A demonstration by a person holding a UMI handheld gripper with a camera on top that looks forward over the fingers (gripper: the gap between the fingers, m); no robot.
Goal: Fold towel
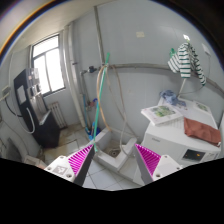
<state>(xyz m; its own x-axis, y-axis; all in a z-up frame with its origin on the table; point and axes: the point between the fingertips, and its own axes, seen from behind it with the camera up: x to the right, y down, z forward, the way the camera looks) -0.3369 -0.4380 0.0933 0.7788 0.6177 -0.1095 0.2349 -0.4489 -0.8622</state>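
Observation:
A reddish-brown towel (200, 128) lies crumpled on top of a white washing machine (178, 143), beyond my fingers and to their right. My gripper (114, 161) is open and empty, held high above the tiled floor. Its magenta pads (80, 160) stand wide apart, and only floor shows between them. The towel is well away from the fingers.
A striped cloth (187, 62) hangs on the wall above the machine. A small blue container (167, 98) stands on the machine's back. Pipes (99, 95) run up the wall ahead. A window (45, 65) and a dark appliance (33, 112) are at the left.

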